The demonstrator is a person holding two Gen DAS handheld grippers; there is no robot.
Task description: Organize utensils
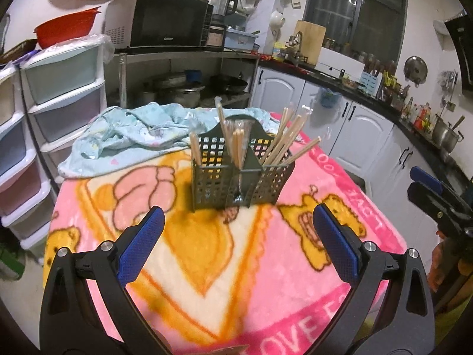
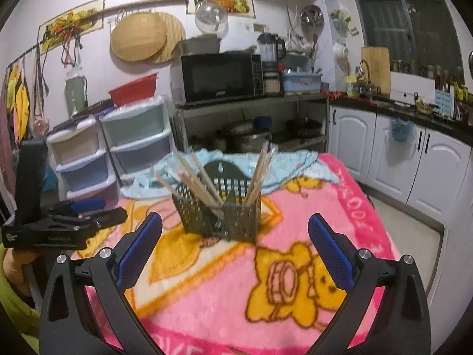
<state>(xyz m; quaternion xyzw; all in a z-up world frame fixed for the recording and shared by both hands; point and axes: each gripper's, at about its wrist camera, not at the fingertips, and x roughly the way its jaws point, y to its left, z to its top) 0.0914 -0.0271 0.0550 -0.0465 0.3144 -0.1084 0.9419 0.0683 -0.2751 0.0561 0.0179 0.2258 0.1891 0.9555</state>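
Your left tool (image 1: 238, 242) hangs wide open and empty over the pink blanket (image 1: 207, 266) on the tabletop, aimed at the dark perforated utensil caddy (image 1: 239, 174) ahead. The caddy stands upright mid-blanket, wooden chopsticks (image 1: 283, 142) leaning out of its compartments, a light blue cloth (image 1: 133, 136) bunched behind it. Your right tool (image 2: 235, 248) is likewise spread open, holding nothing, near the caddy.

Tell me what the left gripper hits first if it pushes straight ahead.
Probably the dark perforated utensil caddy holding chopsticks; it stands straight beyond the open left gripper, with only pink blanket between. Depth is uncertain.
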